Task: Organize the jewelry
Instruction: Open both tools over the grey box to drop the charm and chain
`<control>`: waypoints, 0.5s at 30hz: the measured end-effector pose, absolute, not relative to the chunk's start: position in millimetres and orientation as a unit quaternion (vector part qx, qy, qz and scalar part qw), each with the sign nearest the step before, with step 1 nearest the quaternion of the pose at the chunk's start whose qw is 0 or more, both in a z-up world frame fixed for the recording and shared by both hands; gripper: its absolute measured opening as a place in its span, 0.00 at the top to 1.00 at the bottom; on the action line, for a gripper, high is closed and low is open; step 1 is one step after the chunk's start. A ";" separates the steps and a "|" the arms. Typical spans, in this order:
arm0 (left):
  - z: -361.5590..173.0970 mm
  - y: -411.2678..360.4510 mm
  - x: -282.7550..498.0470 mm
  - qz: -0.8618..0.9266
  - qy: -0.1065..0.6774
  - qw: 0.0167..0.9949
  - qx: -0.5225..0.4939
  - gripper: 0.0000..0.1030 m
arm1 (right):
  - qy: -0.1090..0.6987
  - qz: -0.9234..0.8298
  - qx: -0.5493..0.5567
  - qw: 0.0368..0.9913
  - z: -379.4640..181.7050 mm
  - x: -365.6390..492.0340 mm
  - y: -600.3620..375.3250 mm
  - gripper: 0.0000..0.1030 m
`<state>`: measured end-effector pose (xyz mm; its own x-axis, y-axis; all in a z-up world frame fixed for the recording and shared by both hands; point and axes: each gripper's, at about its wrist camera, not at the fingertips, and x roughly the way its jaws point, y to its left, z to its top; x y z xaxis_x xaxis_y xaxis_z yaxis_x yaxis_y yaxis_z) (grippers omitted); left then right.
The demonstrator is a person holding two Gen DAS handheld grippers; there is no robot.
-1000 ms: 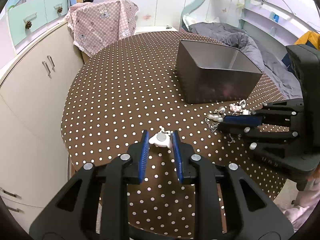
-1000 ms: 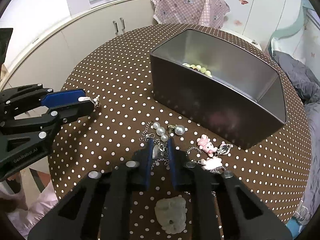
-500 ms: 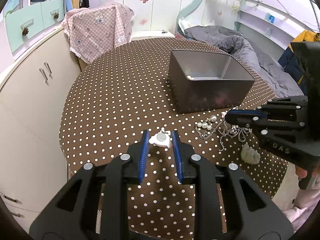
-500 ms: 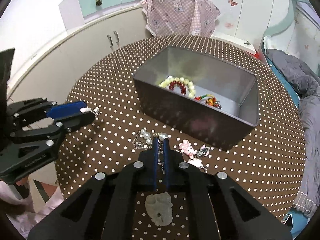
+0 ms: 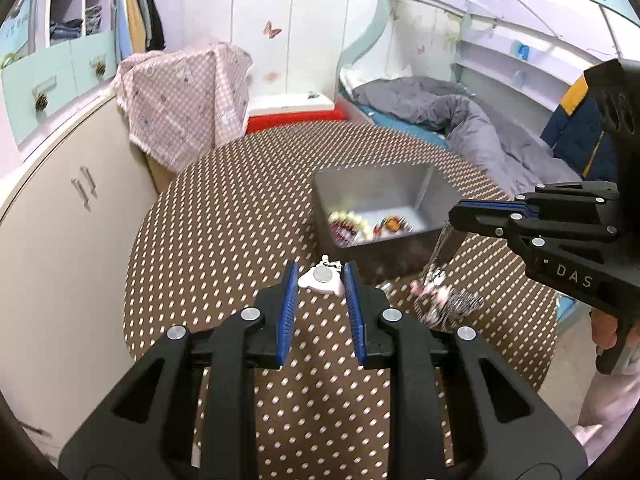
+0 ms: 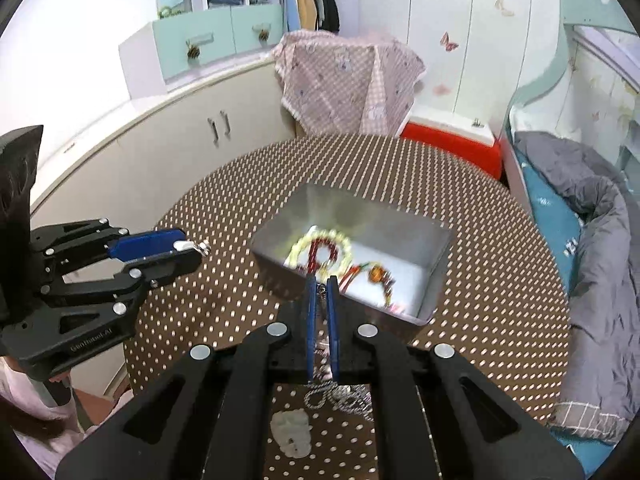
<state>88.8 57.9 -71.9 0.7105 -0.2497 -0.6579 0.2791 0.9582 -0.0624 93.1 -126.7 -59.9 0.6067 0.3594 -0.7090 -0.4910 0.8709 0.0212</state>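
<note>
Lifting two pieces of jewelry off the dotted table (image 5: 224, 248) toward the metal box (image 5: 376, 184).

In the left wrist view, the left gripper (image 5: 322, 280) was clamped on a white charm (image 5: 322, 278); the table lay farther below than before. In the right wrist view, the right gripper (image 6: 321, 284) was pinched shut on a thin chain (image 6: 320, 292), its tangle dangling clear of the table, likely for dropping among the beads (image 6: 320, 250) already in the box; a pale stone (image 6: 291, 434) stayed behind.
</note>
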 end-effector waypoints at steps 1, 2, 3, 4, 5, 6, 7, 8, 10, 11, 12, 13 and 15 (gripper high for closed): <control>-69.4 56.1 90.3 -0.147 0.350 0.925 0.021 0.77 | 0.368 0.237 -0.088 0.895 -54.8 94.2 -128.8 0.96; -66.4 53.4 92.7 -0.151 0.347 0.925 0.022 0.77 | 0.363 0.236 -0.088 0.897 -50.8 94.5 -129.7 0.96; -64.2 51.3 94.9 -0.153 0.345 0.926 0.022 0.77 | 0.358 0.234 -0.087 0.900 -46.5 94.9 -131.2 0.96; -62.1 48.9 96.9 -0.155 0.343 0.926 0.022 0.77 | 0.352 0.232 -0.085 0.903 -41.9 95.6 -133.2 0.96; -59.0 46.0 99.9 -0.160 0.342 0.926 0.021 0.77 | 0.349 0.230 -0.084 0.904 -39.5 95.9 -135.0 0.96; -56.7 44.4 102.1 -0.164 0.341 0.926 0.019 0.77 | 0.344 0.227 -0.082 0.907 -34.7 96.8 -137.0 0.96; -53.3 42.2 105.1 -0.171 0.339 0.925 0.016 0.77 | 0.340 0.226 -0.081 0.909 -32.2 97.2 -139.3 0.96; -51.0 40.8 106.5 -0.174 0.337 0.925 0.016 0.77 | 0.336 0.224 -0.079 0.911 -28.6 98.3 -141.0 0.96; -46.4 37.6 110.0 -0.178 0.333 0.926 0.016 0.77 | 0.327 0.222 -0.076 0.916 -20.9 99.8 -143.6 0.96; -43.5 35.7 112.1 -0.180 0.331 0.926 0.015 0.77 | 0.322 0.222 -0.075 0.917 -16.8 100.6 -144.2 0.96; -41.1 33.8 113.3 -0.182 0.329 0.926 0.014 0.77 | 0.318 0.221 -0.075 0.919 -15.0 102.2 -143.7 0.96; -38.6 32.4 114.3 -0.185 0.327 0.926 0.013 0.77 | 0.313 0.219 -0.075 0.921 -10.2 102.9 -144.1 0.96; -33.7 29.3 118.8 -0.189 0.323 0.927 0.014 0.77 | 0.306 0.218 -0.075 0.924 -4.1 104.8 -144.9 0.96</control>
<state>118.8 29.3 -33.7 0.7203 -0.3418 -0.6036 0.3601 0.9280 -0.0958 104.8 -144.9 -4.1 0.7176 0.3574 -0.5978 -0.4489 0.8935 -0.0047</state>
